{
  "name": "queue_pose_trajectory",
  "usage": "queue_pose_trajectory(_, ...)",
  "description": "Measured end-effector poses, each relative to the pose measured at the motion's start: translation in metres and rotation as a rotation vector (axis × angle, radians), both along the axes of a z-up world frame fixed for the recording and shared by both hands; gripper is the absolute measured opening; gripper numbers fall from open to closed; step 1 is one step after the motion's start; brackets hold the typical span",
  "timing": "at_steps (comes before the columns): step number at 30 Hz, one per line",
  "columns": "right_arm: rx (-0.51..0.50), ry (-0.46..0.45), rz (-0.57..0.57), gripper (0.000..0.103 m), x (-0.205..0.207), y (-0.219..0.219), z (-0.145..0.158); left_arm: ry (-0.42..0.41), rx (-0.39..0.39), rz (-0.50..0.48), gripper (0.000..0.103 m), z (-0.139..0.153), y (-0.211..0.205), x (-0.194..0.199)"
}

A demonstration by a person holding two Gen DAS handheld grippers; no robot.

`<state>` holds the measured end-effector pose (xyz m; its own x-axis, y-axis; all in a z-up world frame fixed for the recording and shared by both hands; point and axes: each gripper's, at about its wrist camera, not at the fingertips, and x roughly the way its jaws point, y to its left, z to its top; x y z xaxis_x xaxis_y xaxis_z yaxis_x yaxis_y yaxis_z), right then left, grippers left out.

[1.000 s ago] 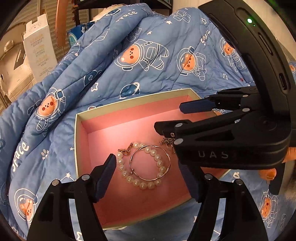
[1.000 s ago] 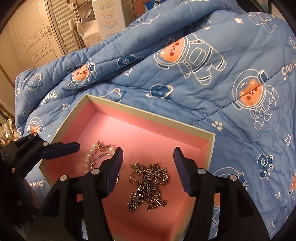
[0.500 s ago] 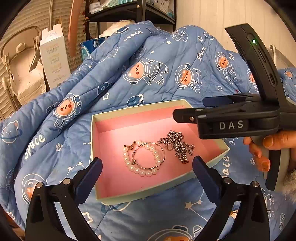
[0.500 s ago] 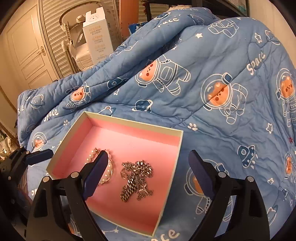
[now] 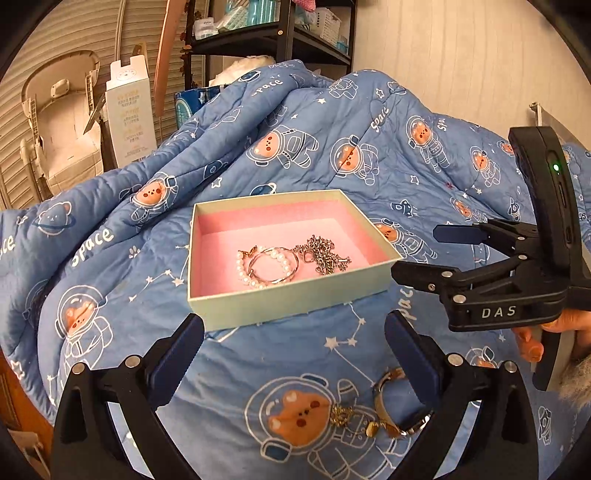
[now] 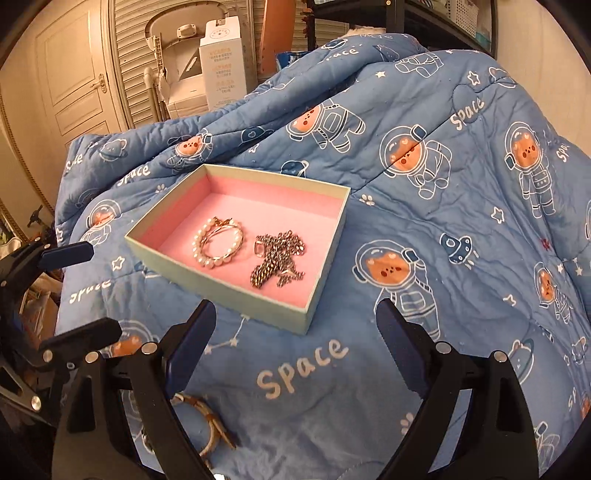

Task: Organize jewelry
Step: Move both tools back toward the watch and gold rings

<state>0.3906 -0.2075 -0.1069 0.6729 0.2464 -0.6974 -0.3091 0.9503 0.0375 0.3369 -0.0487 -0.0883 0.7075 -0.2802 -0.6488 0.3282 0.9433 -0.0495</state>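
Note:
A pale green box (image 5: pixel 288 306) with pink lining sits on the blue quilt. Inside lie a pearl bracelet with a gold ring (image 5: pixel 266 266) and a silver chain (image 5: pixel 325 254). My left gripper (image 5: pixel 293 332) hangs open in front of the box's near wall, nothing between its fingers. My right gripper (image 5: pixel 421 254) is open to the right of the box. In the right wrist view the box (image 6: pixel 236 295), pearl bracelet (image 6: pixel 218 243) and chain (image 6: pixel 277 262) lie ahead of the open, empty right gripper (image 6: pixel 295 325); the left gripper (image 6: pixel 81 295) is at the left edge. A gold watch and charm (image 5: pixel 384 413) lie loose on the quilt near me.
The astronaut-bear quilt (image 5: pixel 332 155) rises in folds behind the box. A white carton (image 5: pixel 129 114) and a black shelf (image 5: pixel 288 33) stand beyond it, with a door (image 6: pixel 70 81) at far left. A person's hand (image 5: pixel 532 339) holds the right gripper.
Both grippers have drawn back out of the box and their jaws have spread wide. The pearl bracelet and chain stay lying in the box. The loose watch has come into view.

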Motion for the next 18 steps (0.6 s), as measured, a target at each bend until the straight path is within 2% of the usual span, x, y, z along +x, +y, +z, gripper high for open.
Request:
queue_pose_trajectory(4, -0.006, -0.017, 0.02, 0.088, -0.035, -0.005, -0.007, 0.001, -0.005, 0.031, 0.096, -0.006, 0.009, -0.024)
queue_pose_trajectory(9, -0.028, -0.041, 0.047, 0.088, -0.076, -0.011, -0.014, 0.049, -0.057, 0.058, 0.096, -0.016, 0.026, -0.049)
queue_pose_trajectory(13, -0.04, -0.024, 0.058, 0.087, -0.1, -0.013, -0.026, 0.062, -0.034, 0.09, 0.096, -0.027, 0.032, -0.069)
queue_pose_trajectory(14, -0.038, -0.016, 0.057, 0.085, -0.104, -0.014, -0.029, 0.063, -0.025, 0.089, 0.096, -0.03, 0.032, -0.074)
queue_pose_trajectory(17, -0.018, 0.021, 0.055, 0.07, -0.116, -0.016, -0.04, 0.065, -0.027, 0.091, 0.096, -0.035, 0.031, -0.089)
queue_pose_trajectory(18, -0.01, 0.034, 0.054, 0.068, -0.119, -0.016, -0.043, 0.072, -0.033, 0.089, 0.096, -0.037, 0.03, -0.092)
